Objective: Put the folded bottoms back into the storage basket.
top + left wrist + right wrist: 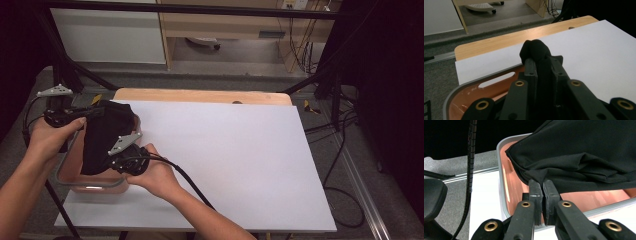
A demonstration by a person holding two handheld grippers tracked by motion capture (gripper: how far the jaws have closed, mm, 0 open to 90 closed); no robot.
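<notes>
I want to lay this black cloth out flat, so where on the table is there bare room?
The white sheet is bare from the bin to its right edge. It is crowded at the left, where both grippers hold the black cloth over the bin.

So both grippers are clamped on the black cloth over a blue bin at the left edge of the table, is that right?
Not quite: the bin is orange-pink with a grey rim, not blue, as the right gripper view shows. The rest holds: the left gripper and the right gripper each have their jaws shut on the black cloth, which hangs over the bin at the table's left edge.
</notes>
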